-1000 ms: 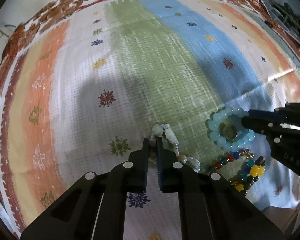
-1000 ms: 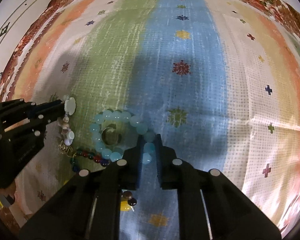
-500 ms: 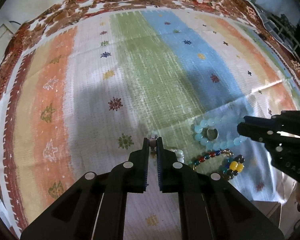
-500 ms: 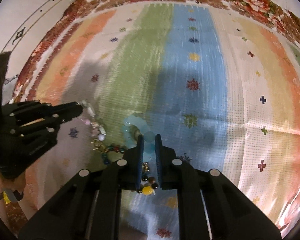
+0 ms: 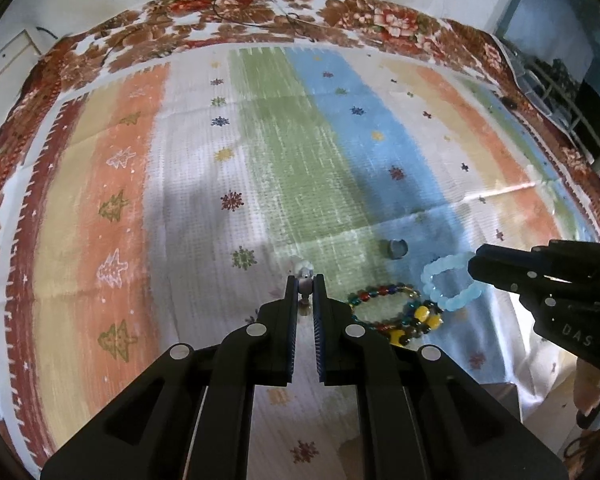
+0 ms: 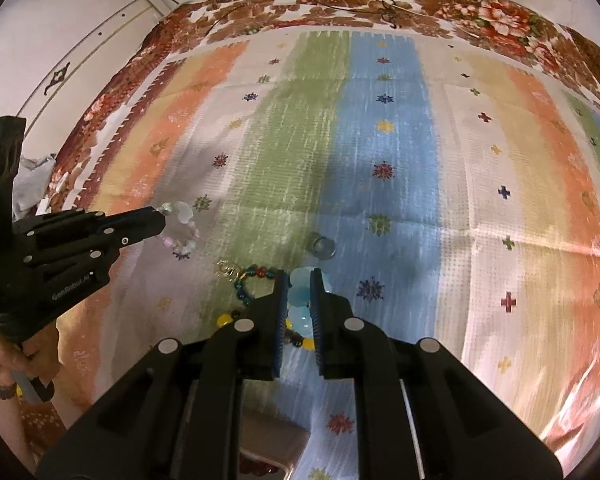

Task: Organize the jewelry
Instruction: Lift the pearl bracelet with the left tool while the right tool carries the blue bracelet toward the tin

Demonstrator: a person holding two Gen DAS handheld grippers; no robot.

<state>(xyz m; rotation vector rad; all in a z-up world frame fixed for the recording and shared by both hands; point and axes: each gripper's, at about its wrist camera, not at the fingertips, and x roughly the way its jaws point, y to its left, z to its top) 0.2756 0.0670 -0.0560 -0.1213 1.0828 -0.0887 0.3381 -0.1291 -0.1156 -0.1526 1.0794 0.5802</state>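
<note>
Left wrist view: the left tongs (image 5: pixel 305 286) are clenched on the pale shell bracelet (image 6: pixel 180 228), which hangs clear of the striped cloth (image 5: pixel 180 208). The right tongs (image 6: pixel 299 294) are clenched on the light-blue bead bracelet (image 5: pixel 450 286), likewise lifted. Below and between both tongs lie the multicoloured bead bracelet (image 5: pixel 388 310) and a small ring (image 5: pixel 396 248).

Risks:
- Narrow bead grip: a swing may slip either bracelet.
- Dangling loops may snag the multicoloured bead bracelet.

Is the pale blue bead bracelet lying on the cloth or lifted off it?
Lifted. The pale blue bracelet hangs pinched in the right tongs, above the striped cloth.
</note>
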